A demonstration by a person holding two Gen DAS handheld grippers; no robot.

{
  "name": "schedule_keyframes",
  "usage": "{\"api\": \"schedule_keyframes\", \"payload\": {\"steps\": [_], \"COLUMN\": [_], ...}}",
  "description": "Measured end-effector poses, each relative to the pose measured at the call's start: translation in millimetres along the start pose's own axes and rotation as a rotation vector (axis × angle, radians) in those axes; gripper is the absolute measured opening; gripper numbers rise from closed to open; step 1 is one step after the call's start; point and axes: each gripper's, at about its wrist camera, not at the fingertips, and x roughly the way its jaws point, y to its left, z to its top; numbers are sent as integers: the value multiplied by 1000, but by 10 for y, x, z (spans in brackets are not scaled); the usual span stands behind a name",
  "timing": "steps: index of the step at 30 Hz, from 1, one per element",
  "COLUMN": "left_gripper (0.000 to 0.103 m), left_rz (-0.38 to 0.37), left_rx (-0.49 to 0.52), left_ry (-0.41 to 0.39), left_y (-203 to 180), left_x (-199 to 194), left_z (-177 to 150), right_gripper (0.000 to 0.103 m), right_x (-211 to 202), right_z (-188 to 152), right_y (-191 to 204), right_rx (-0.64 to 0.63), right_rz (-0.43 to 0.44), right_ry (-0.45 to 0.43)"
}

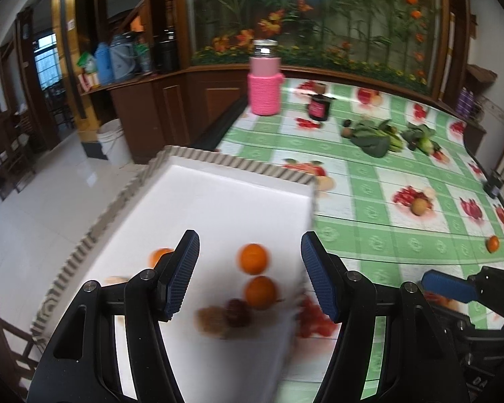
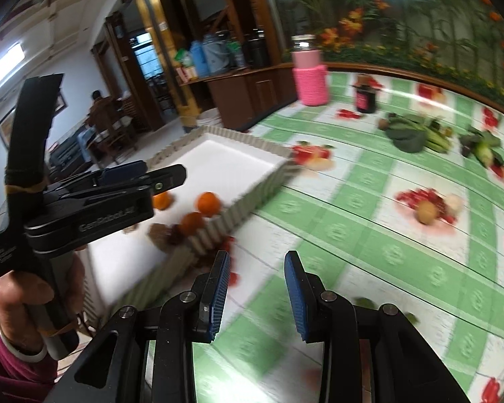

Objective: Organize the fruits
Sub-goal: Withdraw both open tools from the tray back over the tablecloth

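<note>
**Both tongs empty above the tray and table**

The left tongs (image 1: 250, 275) stand parted about halfway, with nothing between the blue pads and nothing touched. Below and ahead of them lies a white tray (image 1: 218, 194) with a ribbed grey rim, at the table's left edge. Inside it, just left of the left pad, sits an orange (image 1: 158, 257), partly hidden by that pad. Between the pads show two more oranges: the upper orange (image 1: 253, 258) and the lower orange (image 1: 260, 292), close together. Just below them lie a dark red fruit (image 1: 238, 312) and a brown fruit (image 1: 211, 317), both blurred. A person's hand (image 2: 33, 299) grips the handle of the left tongs, seen in the right wrist view.

The right tongs (image 2: 257, 294) are parted more narrowly, holding nothing, over the green-checked table (image 2: 352, 235) just right of the tray's near corner. Ahead and to their right a brown round fruit (image 2: 426, 213) rests on the cloth, well apart from the tray. Farther ahead stand a pink-sleeved bottle (image 2: 309, 77) and a small dark jar (image 2: 365, 97), with leafy greens (image 2: 413, 134) to the right of them.
</note>
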Motion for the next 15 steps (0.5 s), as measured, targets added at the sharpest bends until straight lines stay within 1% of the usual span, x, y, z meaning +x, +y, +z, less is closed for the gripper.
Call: {"api": "schedule_keyframes", "payload": {"steps": [3, 7, 12, 15], "left_gripper": [64, 63, 63, 63], "left_rz": [-25, -77, -137, -156], "left_rx": [27, 55, 86, 105], "left_ry": [4, 25, 51, 66], "left_y": [-203, -473, -780, -927], "left_x": [23, 86, 170, 237], "left_z": [3, -3, 13, 16], "right_gripper": [32, 32, 33, 33], "right_x": [-85, -236, -440, -541], "right_z": [-76, -190, -327, -394], "right_y": [-208, -489, -862, -1066], "right_rx": [33, 91, 162, 203], "right_rz": [-39, -75, -140, -166], "right_ry": [-2, -18, -33, -39]}}
